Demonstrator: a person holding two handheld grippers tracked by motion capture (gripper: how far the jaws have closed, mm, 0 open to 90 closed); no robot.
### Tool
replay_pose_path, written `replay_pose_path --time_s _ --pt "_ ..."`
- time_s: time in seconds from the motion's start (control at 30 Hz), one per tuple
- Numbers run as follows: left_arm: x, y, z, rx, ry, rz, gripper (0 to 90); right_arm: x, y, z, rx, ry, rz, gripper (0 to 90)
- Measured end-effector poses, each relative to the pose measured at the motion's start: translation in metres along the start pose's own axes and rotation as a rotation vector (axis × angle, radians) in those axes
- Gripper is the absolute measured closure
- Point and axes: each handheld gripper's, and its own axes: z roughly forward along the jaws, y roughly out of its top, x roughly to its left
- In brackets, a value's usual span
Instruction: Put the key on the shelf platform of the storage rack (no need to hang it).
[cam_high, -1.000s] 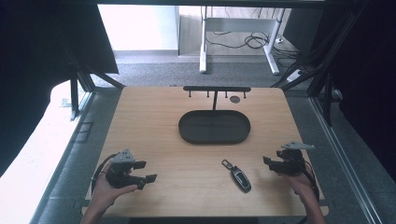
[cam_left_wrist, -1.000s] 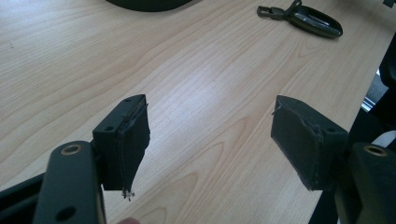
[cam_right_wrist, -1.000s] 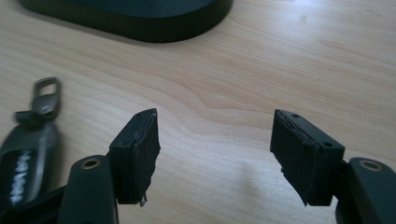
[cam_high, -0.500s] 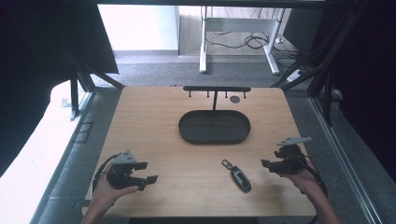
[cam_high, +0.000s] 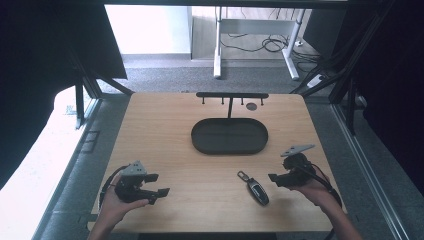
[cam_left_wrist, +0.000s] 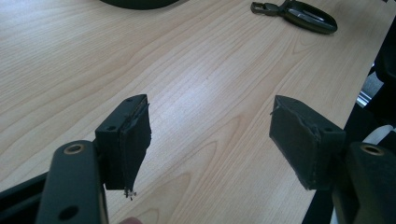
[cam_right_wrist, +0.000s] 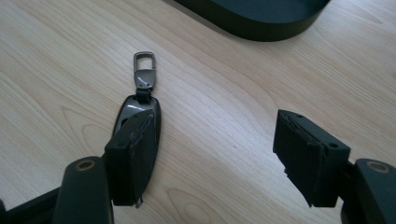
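Black two-jaw grippers, one per hand, both with jaws spread wide and nothing between them.

Left gripper (cam_high: 156, 184): held low over the near left part of the table, jaws pointing toward the table's middle; its pads (cam_left_wrist: 135, 140) frame bare wood.

Right gripper (cam_high: 274, 178): held over the near right part, jaws pointing left toward the key fob; in the right gripper view one pad (cam_right_wrist: 135, 154) overlaps the fob's near end, though contact cannot be judged.

Key fob (cam_high: 257, 189): dark, glossy, with a metal clip, lying flat on the table between the grippers, nearer the right one.

Tray (cam_high: 229, 136): dark oval, mid-table, beyond the fob.

Rack (cam_high: 231, 95): thin black bar with small hooks, at the far edge behind the tray.

Table (cam_high: 165, 125): light wood grain.

Room: grey carpet, white desk legs and cables beyond.

Left hand (cam_high: 116, 202) and right hand (cam_high: 312, 189) enter from the near edge.
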Motion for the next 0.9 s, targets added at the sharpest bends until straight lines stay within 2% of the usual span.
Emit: replay_pose_path --time_s 0.23,0.77,0.9 --pt "0.001 0.0 0.001 -0.006 0.008 -0.014 30.1 0.01 0.006 0.014 0.028 0.014 -0.029 29.8" --pt "0.001 0.0 0.002 -0.001 0.001 -0.012 30.0 0.026 0.011 0.037 0.06 0.049 -0.047 29.7" --pt "0.001 0.0 0.003 0.008 0.003 -0.009 30.0 0.032 0.009 0.048 0.074 0.065 -0.052 28.4"
